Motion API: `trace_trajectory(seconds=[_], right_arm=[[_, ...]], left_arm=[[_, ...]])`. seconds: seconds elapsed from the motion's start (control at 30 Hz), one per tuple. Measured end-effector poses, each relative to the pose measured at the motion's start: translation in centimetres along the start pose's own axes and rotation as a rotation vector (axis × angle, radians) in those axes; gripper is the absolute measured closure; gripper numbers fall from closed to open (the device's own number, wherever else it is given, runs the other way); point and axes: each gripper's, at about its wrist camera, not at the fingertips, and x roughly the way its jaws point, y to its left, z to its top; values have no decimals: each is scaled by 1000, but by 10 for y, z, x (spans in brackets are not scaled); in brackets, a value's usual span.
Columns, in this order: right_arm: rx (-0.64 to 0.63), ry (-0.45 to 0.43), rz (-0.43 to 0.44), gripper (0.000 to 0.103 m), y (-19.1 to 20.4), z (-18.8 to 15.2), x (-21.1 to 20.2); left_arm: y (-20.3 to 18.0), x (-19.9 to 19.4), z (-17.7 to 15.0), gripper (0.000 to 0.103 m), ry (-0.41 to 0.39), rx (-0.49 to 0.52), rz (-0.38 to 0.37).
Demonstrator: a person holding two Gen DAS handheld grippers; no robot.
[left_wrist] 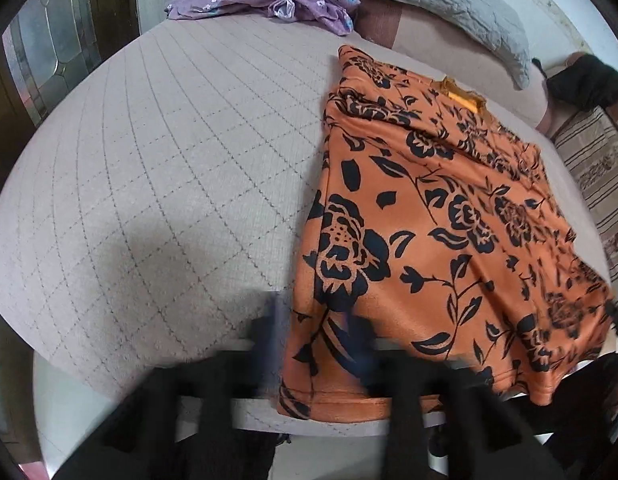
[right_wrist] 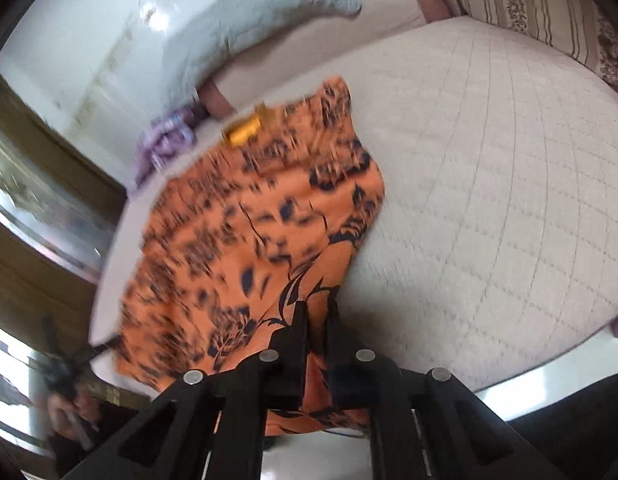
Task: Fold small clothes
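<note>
Orange floral garment (left_wrist: 429,220) pinched at its hem by right gripper (right_wrist: 317,320)

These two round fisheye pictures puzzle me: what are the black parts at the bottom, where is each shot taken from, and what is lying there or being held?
Each picture comes from a camera on a hand-held two-finger tool. The black shapes are the left gripper and right gripper. On the quilted beige bed cover lies an orange garment with black flowers. Both grippers reach its near hem: the right one's jaws are shut on the fabric; the left view is too blurred to tell. A crumpled purple flowered garment and a grey quilted pillow lie farther back.
</note>
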Motion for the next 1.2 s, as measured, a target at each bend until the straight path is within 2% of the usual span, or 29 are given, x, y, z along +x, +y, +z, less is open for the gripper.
trace_trajectory(seconds=[0.03,0.1,0.13,0.17,0.2,0.23,0.27,0.3,0.33,0.37,0.4,0.43,0.5,0.53,0.57,0.63,0.73,0.83,0.9,1.03,1.2], right_arm=[[8,26,15,91,-3,2,1],[26,94,4,90,-11,2,11],[42,130,-12,86,-16,0,17],[60,157,-29,79,-20,-2,24],[79,176,-46,74,-24,-4,29],[94,186,-65,59,-28,-6,33],[103,194,-83,34,-32,-8,36],[108,201,-95,26,-33,-9,38],[101,195,-96,24,-33,-9,40],[84,184,-97,24,-31,-9,41],[60,175,-99,24,-29,-10,44],[27,184,-119,26,-25,-13,47],[-68,189,-194,39,-11,-19,54],[-121,192,-228,65,-2,-22,56],[-155,197,-229,94,5,-24,57],[-150,217,-125,96,12,-25,53],[-109,190,-45,96,16,-16,39],[-49,131,64,96,15,5,15],[-28,80,127,96,17,22,-2],[3,2,212,96,24,63,-23],[70,-79,292,96,25,118,-16]], left_arm=[[-1,0,0,25,-6,8,17],[-6,2,-1,23,-2,39,23],[-8,5,-2,23,22,57,13],[-10,10,-4,23,46,67,9],[-11,14,-6,29,68,73,13],[-13,17,-7,33,76,87,36],[-16,15,-8,45,62,105,52],[-17,14,-8,64,56,113,33],[-19,12,-7,72,53,116,-1],[-20,12,-7,87,52,117,-12],[-21,12,-7,95,53,118,-23],[-22,12,-6,95,55,120,-36],[-24,11,-6,96,44,130,-33],[-25,7,-5,97,32,130,-43],[-28,6,-4,97,20,128,-56],[-25,-4,-1,97,-15,115,-102],[-17,-22,7,97,-58,83,-166],[-8,-41,17,97,-101,49,-220],[-4,-52,25,97,-123,38,-227],[1,-71,58,97,-173,27,-243],[-2,-81,115,97,-210,16,-267]])
